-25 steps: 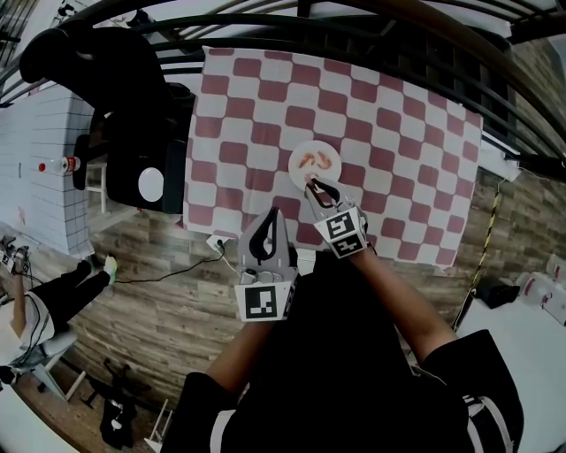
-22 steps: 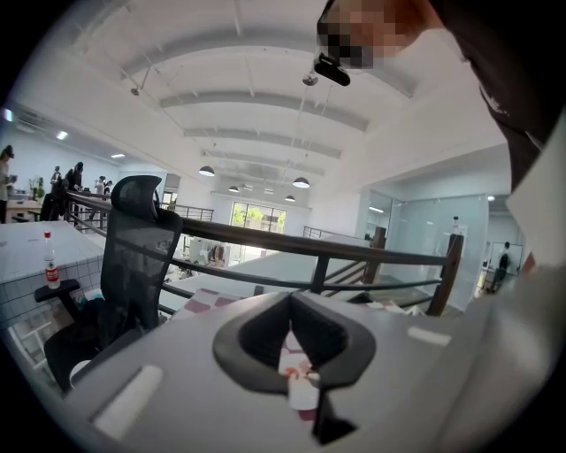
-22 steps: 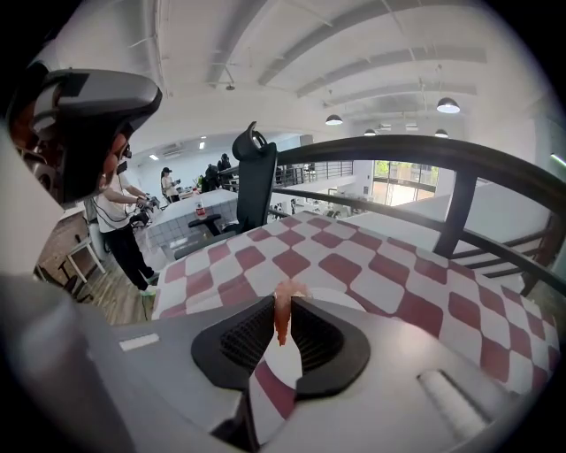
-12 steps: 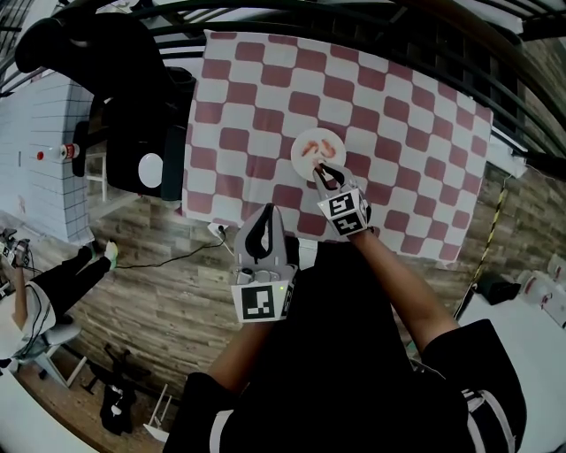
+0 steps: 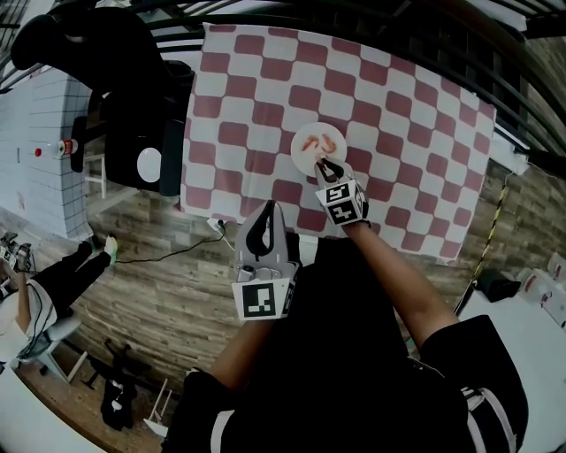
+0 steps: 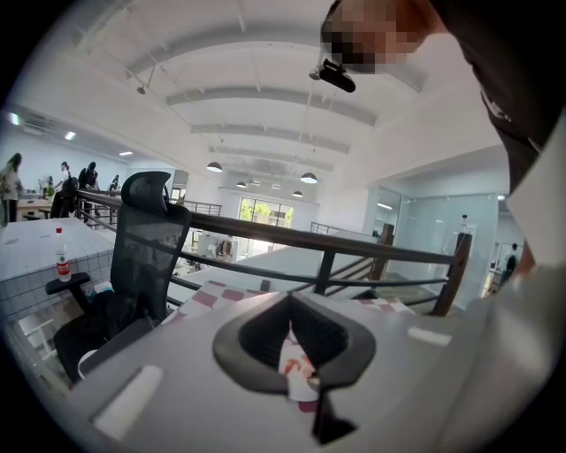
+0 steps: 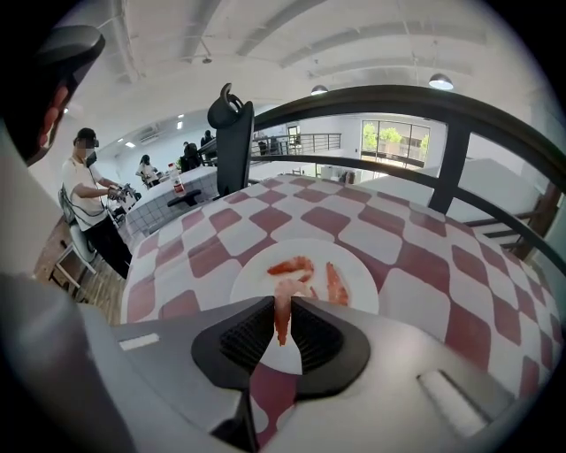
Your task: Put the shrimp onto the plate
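Note:
A white plate (image 5: 298,140) sits on the red-and-white checked tablecloth (image 5: 389,106) with two orange shrimp (image 5: 309,147) lying on it. In the right gripper view the plate (image 7: 256,281) lies just beyond the jaws, and both shrimp (image 7: 291,265) on it show clearly. My right gripper (image 5: 324,165) hovers over the plate's near rim, shut on a third shrimp (image 7: 283,317) that hangs tail-down between its pads. My left gripper (image 5: 267,209) is held back at the table's front edge, over the floor. Its jaws meet at the tips with nothing between them (image 6: 289,303).
A black office chair (image 5: 133,97) stands off the table's left edge. A dark metal railing (image 5: 371,26) curves along the far side. A white table with a bottle (image 5: 64,147) is at the far left. A cable (image 5: 168,265) crosses the wooden floor below.
My right gripper has moved forward with the shrimp, from just short of the plate to over its near rim. The left gripper has stayed about where it was.

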The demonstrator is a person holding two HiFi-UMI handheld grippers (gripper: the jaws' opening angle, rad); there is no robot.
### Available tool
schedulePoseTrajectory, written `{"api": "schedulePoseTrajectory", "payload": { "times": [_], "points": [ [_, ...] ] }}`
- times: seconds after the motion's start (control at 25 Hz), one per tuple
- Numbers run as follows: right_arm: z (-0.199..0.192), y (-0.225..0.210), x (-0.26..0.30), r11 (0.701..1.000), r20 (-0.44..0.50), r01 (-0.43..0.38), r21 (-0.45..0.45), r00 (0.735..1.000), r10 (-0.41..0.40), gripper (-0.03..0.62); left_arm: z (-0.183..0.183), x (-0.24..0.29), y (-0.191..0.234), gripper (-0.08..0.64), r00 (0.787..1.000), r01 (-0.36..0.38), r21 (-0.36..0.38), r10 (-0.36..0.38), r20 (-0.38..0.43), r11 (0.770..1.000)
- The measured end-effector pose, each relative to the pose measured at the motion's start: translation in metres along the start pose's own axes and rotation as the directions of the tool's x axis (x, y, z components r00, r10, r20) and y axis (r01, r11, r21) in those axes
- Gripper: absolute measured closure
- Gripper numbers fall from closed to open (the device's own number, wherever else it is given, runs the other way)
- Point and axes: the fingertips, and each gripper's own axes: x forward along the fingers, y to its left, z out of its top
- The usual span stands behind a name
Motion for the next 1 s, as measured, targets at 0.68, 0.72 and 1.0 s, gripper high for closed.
{"api": "schedulePoseTrajectory", "payload": {
  "times": [0.68,0.72,1.0],
  "points": [
    [-0.012,-0.011,0.005,0.978,-0.033,0.074,0.197,0.997,-0.069,0.534,-0.015,-0.009,0.008,0.551,0.999,-0.012,-0.014,0.011,-0.041,1.0],
    [-0.013,-0.012,0.004,0.977,-0.041,0.078,0.199,0.997,-0.072,0.534,-0.015,-0.009,0.009,0.551,0.999,-0.013,-0.014,0.012,-0.044,1.0],
    [-0.016,-0.015,0.0,0.963,-0.055,0.106,0.248,0.994,-0.095,0.534,-0.014,-0.01,0.009,0.551,0.999,-0.006,-0.009,0.005,-0.04,1.0]
  ]
}}
